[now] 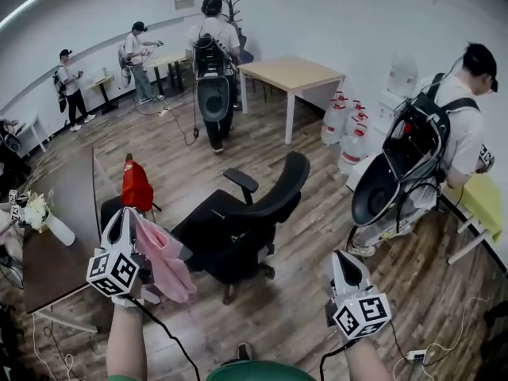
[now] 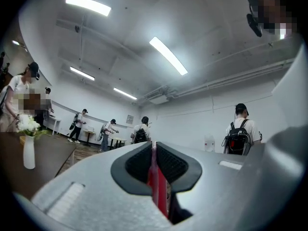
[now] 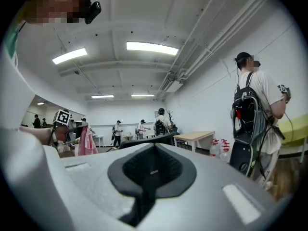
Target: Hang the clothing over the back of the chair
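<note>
A pink garment (image 1: 165, 262) hangs from my left gripper (image 1: 125, 217), which is shut on its top edge at the lower left of the head view. In the left gripper view the pink cloth (image 2: 158, 189) is pinched between the dark pads of the left gripper (image 2: 154, 150). The black office chair (image 1: 248, 217) stands just right of the garment, its curved back (image 1: 282, 189) on the far side. My right gripper (image 1: 343, 259) hovers to the right of the chair, shut with nothing in it. The right gripper view shows the right gripper (image 3: 154, 150), the chair back (image 3: 149, 139) and the garment (image 3: 86, 141).
A dark table (image 1: 67, 236) with a vase of white flowers (image 1: 38, 213) is at the left, a red cloth (image 1: 136, 185) behind it. A person with a backpack (image 1: 429, 157) stands close on the right. Another person (image 1: 214, 62), a wooden table (image 1: 290, 74) and water bottles (image 1: 341, 125) are farther back.
</note>
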### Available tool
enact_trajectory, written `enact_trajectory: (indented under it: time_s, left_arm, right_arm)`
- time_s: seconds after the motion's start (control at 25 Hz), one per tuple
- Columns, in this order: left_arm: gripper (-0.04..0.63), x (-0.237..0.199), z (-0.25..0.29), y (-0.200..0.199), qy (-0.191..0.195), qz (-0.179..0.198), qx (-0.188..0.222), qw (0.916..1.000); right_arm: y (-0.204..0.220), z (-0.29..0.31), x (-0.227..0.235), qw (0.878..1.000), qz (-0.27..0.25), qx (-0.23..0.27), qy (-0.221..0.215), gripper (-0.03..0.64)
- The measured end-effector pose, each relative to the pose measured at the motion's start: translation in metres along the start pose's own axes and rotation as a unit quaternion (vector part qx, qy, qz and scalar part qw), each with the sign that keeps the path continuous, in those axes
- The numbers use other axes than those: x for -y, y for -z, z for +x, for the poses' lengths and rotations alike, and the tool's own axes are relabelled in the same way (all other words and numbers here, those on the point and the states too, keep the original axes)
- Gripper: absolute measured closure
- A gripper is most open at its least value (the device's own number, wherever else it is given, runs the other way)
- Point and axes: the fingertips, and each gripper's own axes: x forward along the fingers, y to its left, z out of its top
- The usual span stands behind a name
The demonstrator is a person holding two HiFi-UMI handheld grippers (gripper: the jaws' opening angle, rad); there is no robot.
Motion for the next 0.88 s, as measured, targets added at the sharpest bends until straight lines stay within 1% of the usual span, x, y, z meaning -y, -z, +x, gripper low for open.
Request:
enact_trajectory:
  time_s: [0.16,0.28,0.48,0.6,0.68,0.8,0.88]
  left_arm:
    - [0.564,0.013,0.076,0.002,0.058,-0.010,0.007,0.9982]
    - [0.564,0.022,0.118,0.002,0.087,-0.022,0.016,0.9958]
    - [0.564,0.074,0.185,0.002,0.157,-0.037,0.021,0.9866]
    - [0.564,0.112,0.205,0.004,0.193,-0.038,0.016,0.9802]
    - [0.564,0.145,0.212,0.008,0.215,-0.048,0.003,0.9755]
    - [0.564,0.201,0.216,0.001,0.248,-0.088,-0.013,0.9647]
    - [0.565,0.236,0.211,-0.008,0.270,-0.107,-0.013,0.9567]
  right_arm:
    - [0.003,0.000,0.006,0.998,-0.006,-0.005,0.059,0.621]
    - [0.007,-0.003,0.013,0.995,-0.011,-0.011,0.097,0.621]
    - [0.006,-0.020,0.034,0.985,-0.015,-0.020,0.168,0.621]
    - [0.008,-0.029,0.042,0.982,-0.014,-0.017,0.187,0.621]
    - [0.011,-0.039,0.050,0.981,-0.011,-0.015,0.195,0.621]
    - [0.010,-0.053,0.060,0.979,-0.006,-0.005,0.202,0.621]
    - [0.008,-0.060,0.065,0.980,-0.006,0.000,0.200,0.621]
